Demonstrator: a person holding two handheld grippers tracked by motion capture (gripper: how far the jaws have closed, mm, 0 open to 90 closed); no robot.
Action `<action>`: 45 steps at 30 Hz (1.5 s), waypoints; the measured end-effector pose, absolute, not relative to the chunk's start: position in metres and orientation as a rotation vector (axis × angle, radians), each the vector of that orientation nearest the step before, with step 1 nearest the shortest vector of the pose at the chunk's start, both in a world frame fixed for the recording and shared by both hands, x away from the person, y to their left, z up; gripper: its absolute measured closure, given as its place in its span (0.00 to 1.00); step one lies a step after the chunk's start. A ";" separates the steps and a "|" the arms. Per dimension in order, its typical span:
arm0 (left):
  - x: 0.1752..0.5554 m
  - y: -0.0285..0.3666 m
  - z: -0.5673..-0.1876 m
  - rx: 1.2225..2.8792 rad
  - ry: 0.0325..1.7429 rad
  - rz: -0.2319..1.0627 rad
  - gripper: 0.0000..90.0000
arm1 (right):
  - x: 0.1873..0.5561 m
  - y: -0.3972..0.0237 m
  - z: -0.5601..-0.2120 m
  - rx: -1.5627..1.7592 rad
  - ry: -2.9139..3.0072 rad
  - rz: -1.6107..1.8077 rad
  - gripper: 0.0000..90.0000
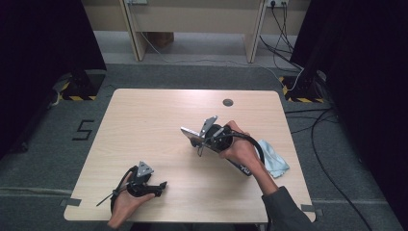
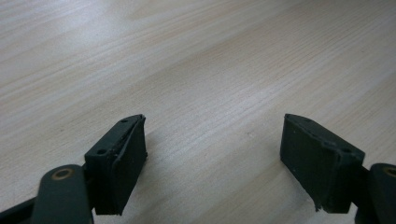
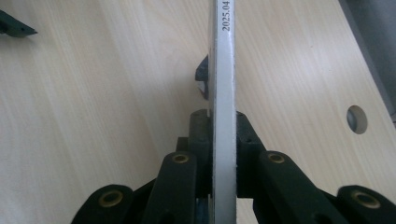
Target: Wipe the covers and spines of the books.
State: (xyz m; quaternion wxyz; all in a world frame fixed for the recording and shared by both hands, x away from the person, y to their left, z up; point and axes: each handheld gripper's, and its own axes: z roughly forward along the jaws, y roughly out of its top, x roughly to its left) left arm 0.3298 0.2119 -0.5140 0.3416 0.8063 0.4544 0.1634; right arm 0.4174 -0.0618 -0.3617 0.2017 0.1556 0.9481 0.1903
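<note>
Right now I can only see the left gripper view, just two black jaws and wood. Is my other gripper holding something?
Observer: Yes. The right gripper is shut on a thin flat white plate, seen edge-on between its jaws.
Operator: Is anything else on the table?
Observer: A light blue cloth lies near the table's right edge, beside the right hand.
Operator: Where's my left gripper then?
Observer: The left gripper sits low at the table's near left corner, jaws open and nothing between them.
</note>
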 end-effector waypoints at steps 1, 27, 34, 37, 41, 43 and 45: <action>0.330 0.212 -0.514 2.099 1.185 0.423 0.25 | 0.415 -0.062 -0.364 0.446 2.674 0.550 0.91; 0.332 0.212 -0.515 2.099 1.171 0.433 0.24 | 0.401 -0.062 -0.421 0.494 2.879 0.709 0.88; 0.331 0.213 -0.515 2.110 1.167 0.435 0.24 | 0.396 -0.060 -0.436 0.489 2.887 0.793 0.86; 0.331 0.213 -0.515 2.108 1.170 0.436 0.24 | 0.392 -0.062 -0.441 0.501 2.885 0.819 0.85; 0.331 0.212 -0.514 2.112 1.165 0.432 0.24 | 0.391 -0.063 -0.444 0.512 2.878 0.829 0.85; 0.331 0.211 -0.514 2.117 1.162 0.431 0.24 | 0.391 -0.064 -0.446 0.522 2.877 0.849 0.85; 0.331 0.210 -0.514 2.119 1.155 0.428 0.24 | 0.391 -0.065 -0.447 0.531 2.874 0.852 0.84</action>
